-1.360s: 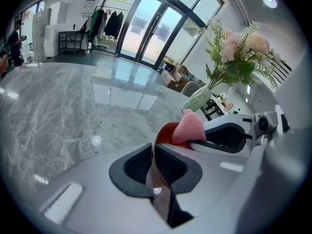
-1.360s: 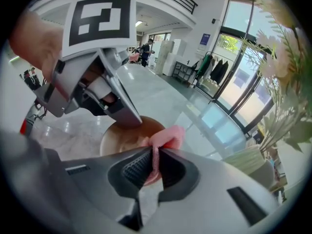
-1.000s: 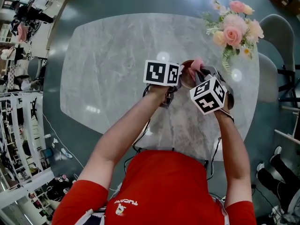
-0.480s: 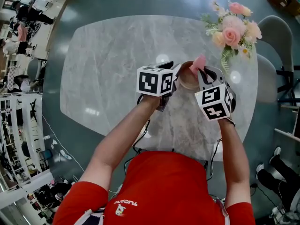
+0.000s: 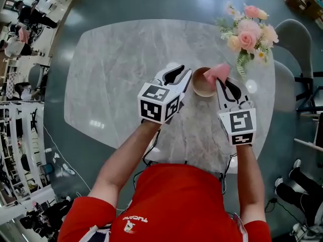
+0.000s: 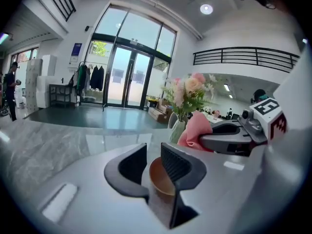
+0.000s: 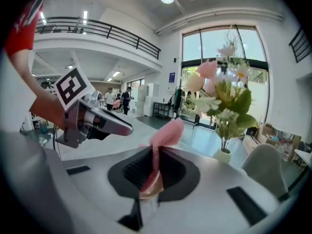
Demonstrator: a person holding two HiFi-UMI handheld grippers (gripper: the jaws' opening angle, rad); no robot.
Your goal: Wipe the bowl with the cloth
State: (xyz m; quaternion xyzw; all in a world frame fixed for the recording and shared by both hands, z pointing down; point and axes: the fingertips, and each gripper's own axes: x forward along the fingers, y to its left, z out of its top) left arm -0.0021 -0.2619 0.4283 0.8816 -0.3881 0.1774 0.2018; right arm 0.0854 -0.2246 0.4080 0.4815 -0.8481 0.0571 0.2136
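A: What does the left hand-held gripper (image 5: 177, 74) (image 6: 153, 159) show?

B: Its jaws stand apart and grip nothing. They have just been opening wide, then narrowing a little. In the left gripper view the bowl (image 6: 160, 178) shows low in the gap, beyond the tips, and neither pad presses on it.

A: Where is the bowl in the head view?

B: The bowl (image 5: 203, 82) stands upright on the desk (image 5: 116, 69), right of the desk's middle. The left hand-held gripper's tips sit just beside the rim at the bowl's 9 o'clock.

A: And the cloth?

B: The cloth (image 5: 218, 72) is a pink bunch over the bowl's rim at about 2 o'clock. The left gripper view has the cloth (image 6: 196, 129) at 1 o'clock of its jaws, sticking out of the other tool.

A: So the right hand-held gripper (image 5: 223, 83) (image 7: 155, 165) has it?

B: Yes. It comes in from the bowl's 4 o'clock, jaws closed on the cloth (image 7: 165, 134), which stands up out of them in a fold.

A: Anything farther right?

B: Flowers (image 5: 250, 32) stand at the bowl's 1 o'clock, near the desk's edge, with a chair (image 5: 298, 34) beyond them.
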